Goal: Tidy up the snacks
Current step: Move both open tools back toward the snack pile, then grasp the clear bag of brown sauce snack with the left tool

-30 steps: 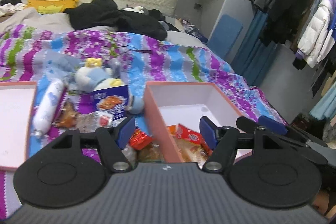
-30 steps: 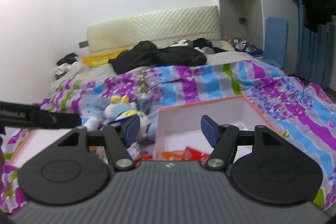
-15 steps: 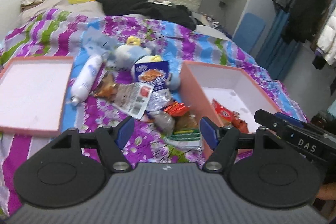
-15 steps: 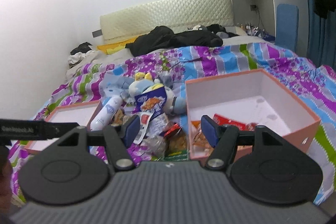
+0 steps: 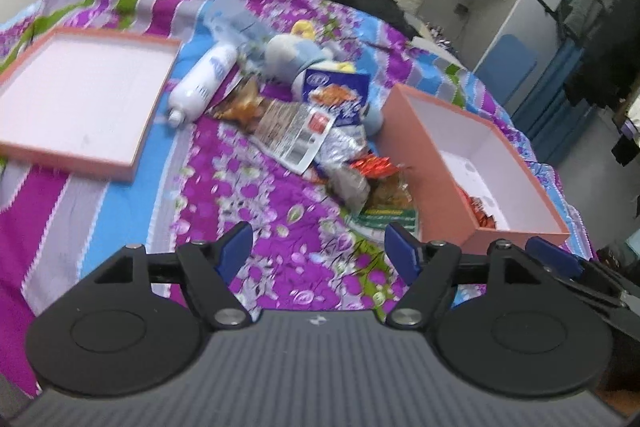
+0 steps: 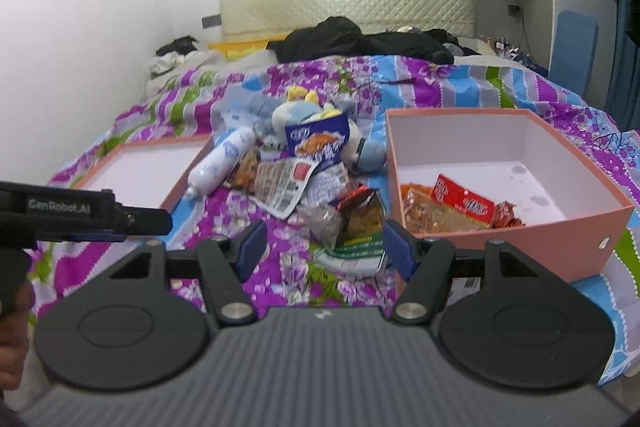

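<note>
View change: a second ago both cameras looked across the bed toward the headboard; now both tip down, so the whole snack pile (image 6: 320,187) on the purple floral bedspread (image 5: 256,195) is in sight.
Left gripper (image 5: 316,247): spread, nothing between its blue pads – the jaws have just been opening a little further (reads as getting ready for a pick).
Right gripper (image 6: 320,247): spread and empty, hanging just short of the green-and-white flat packet (image 6: 356,251) at the near edge of the pile.
Pink cardboard box (image 6: 560,227): to the right of the pile, already holding a few red and orange snack packets (image 6: 452,207) in its near corner.
Shallow pink lid (image 5: 80,95): left of the pile, nothing in it.
Loose items: blue snack bag (image 6: 320,145), white bottle-shaped tube (image 6: 220,163), crinkled clear wrappers, all touching or overlapping.
Non-snack: blue plush toy (image 6: 300,115) behind the pile.
Meaning for the task: early stage – most snacks lie outside the box, and both grippers look set to start on the nearest packets.
</note>
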`<state>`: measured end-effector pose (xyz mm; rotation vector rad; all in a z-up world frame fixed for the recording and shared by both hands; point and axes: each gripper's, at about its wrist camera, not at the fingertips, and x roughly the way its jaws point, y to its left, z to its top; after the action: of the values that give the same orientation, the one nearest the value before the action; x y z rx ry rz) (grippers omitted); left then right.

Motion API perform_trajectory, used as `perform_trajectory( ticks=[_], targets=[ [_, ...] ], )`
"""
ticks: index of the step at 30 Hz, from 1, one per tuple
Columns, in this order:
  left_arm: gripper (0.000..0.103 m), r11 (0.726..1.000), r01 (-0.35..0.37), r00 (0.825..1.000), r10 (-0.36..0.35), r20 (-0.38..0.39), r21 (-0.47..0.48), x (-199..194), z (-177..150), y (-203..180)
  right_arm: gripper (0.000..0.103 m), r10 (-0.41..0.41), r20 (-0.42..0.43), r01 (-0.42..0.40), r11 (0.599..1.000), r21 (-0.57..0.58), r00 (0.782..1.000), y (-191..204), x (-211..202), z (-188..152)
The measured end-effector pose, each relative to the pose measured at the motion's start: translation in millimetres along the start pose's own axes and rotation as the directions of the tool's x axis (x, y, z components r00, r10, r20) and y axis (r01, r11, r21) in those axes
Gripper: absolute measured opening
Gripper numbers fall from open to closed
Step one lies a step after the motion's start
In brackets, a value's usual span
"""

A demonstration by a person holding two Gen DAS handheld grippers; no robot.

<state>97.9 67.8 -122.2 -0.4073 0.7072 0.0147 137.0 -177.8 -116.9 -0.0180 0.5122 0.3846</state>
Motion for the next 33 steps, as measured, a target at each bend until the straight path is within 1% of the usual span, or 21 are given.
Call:
perform_trajectory(
  ticks=[5, 9, 11, 13, 16, 19, 22, 25, 27, 30, 32, 33],
  targets=[
    [0.077, 0.999, -0.033, 0.999, 0.033, -0.028, -0.028, 17, -8, 14, 0.066, 0.018, -0.041, -0.02, 0.999, -0.049, 0.999, 8, 15, -9],
    [0.079, 0.998, -0.042, 0.998, 0.04, -0.038, -0.049, 29, -5, 20, 0.065, 0.028, -0.048, -0.032, 0.996, -0.089, 0.998, 13, 23, -7],
    [0.08, 0.997, -0.038, 0.999, 0.036, -0.037, -0.06, 33, -2, 21, 0.065, 0.032, -0.044, -0.036, 0.994, -0.106, 0.999, 15, 26, -5],
    [0.08, 0.996, -0.019, 0.999, 0.016, -0.032, -0.085, 37, 2, 24, 0.065, 0.033, -0.037, -0.038, 0.992, -0.124, 0.999, 17, 28, -4],
    [0.08, 0.986, 0.01, 0.999, -0.015, -0.029, -0.164, 46, 11, 32, 0.065, 0.034, -0.042, -0.04, 0.989, -0.142, 0.999, 20, 33, -1],
    [0.08, 0.973, 0.04, 0.999, -0.046, -0.022, -0.228, 58, 22, 39, 0.065, 0.036, -0.05, -0.043, 0.986, -0.162, 0.998, 23, 40, 0],
    [0.084, 0.956, 0.062, 0.997, -0.069, -0.014, -0.286, 76, 36, 45, 0.065, 0.041, -0.069, -0.052, 0.984, -0.173, 0.997, 25, 53, 0],
    [0.085, 0.941, 0.058, 0.997, -0.069, -0.02, -0.333, 102, 52, 51, 0.065, 0.042, -0.085, -0.057, 0.982, -0.183, 0.996, 28, 71, 0],
    [0.088, 0.924, 0.046, 0.997, -0.064, -0.035, -0.381, 126, 62, 57, 0.065, 0.035, -0.103, -0.054, 0.981, -0.189, 0.994, 29, 90, 1],
    [0.089, 0.896, 0.01, 0.997, -0.043, -0.064, -0.444, 161, 77, 69, 0.065, 0.027, -0.132, -0.052, 0.981, -0.188, 0.991, 28, 118, 4],
    [0.089, 0.88, 0.011, 0.995, -0.059, -0.086, -0.476, 185, 88, 77, 0.065, 0.016, -0.153, -0.047, 0.979, -0.199, 0.988, 28, 139, 8],
    [0.089, 0.87, 0.013, 0.993, -0.07, -0.098, -0.493, 196, 93, 81, 0.063, 0.013, -0.161, -0.045, 0.979, -0.2, 0.987, 28, 147, 8]
  ],
)
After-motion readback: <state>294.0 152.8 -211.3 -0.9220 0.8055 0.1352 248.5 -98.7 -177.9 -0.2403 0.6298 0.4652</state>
